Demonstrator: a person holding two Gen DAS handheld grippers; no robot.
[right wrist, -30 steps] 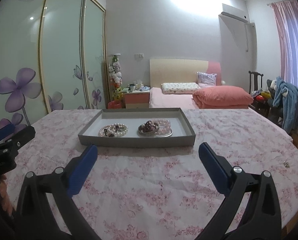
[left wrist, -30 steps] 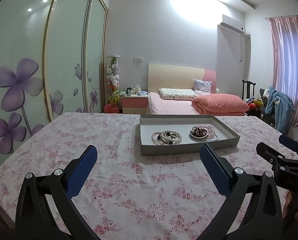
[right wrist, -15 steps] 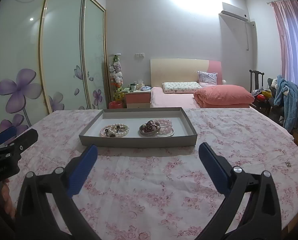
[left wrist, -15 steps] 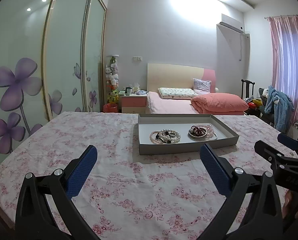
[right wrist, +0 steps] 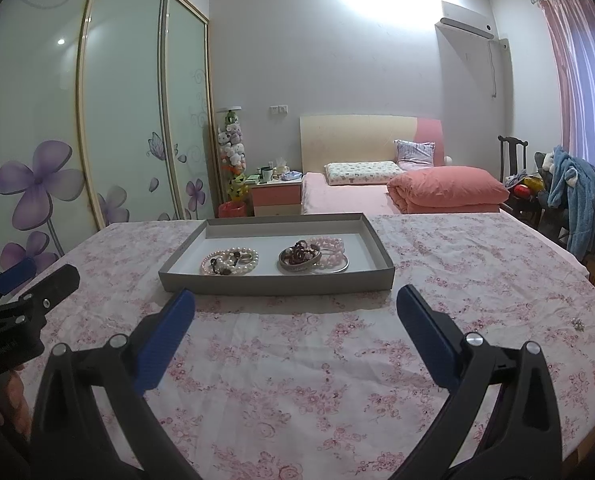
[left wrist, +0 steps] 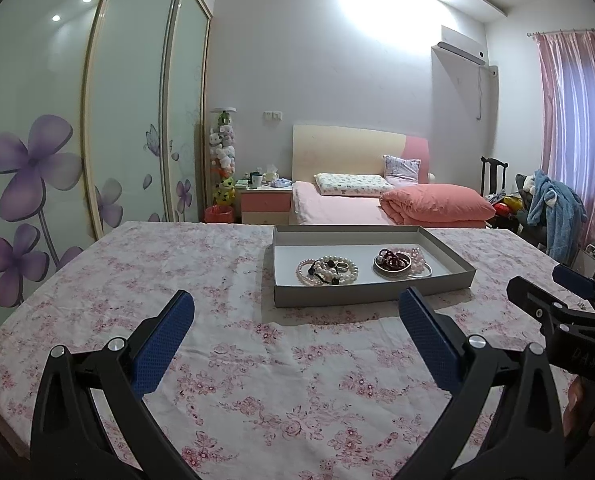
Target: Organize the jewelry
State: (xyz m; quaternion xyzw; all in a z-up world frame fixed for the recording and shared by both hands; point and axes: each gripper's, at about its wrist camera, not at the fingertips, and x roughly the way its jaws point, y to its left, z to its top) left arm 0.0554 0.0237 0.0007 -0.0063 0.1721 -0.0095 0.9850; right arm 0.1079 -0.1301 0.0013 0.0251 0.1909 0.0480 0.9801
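Observation:
A shallow grey tray (left wrist: 369, 294) (right wrist: 273, 284) lies on the flowered tablecloth ahead of both grippers. Inside it, a heap of pearl bracelets (left wrist: 327, 270) (right wrist: 229, 261) rests on the left. A small metal dish of dark beads (left wrist: 392, 262) (right wrist: 299, 258) sits on the right, with pink bead bracelets (left wrist: 417, 257) (right wrist: 331, 246) beside it. A tiny sparkly piece (right wrist: 577, 324) lies loose on the cloth at the right. My left gripper (left wrist: 297, 334) is open and holds nothing, short of the tray. My right gripper (right wrist: 295, 330) is open too, also short of the tray.
The table (left wrist: 177, 264) is covered by a pink floral cloth, with its edges near on the left and right. Behind it are a bed (left wrist: 377, 204), a bedside cabinet (left wrist: 263, 202), a sliding wardrobe (left wrist: 57, 140) and a chair with a blue garment (left wrist: 553, 208).
Both grippers have eased slightly towards the tray and stayed open. Nothing in the tray has moved.

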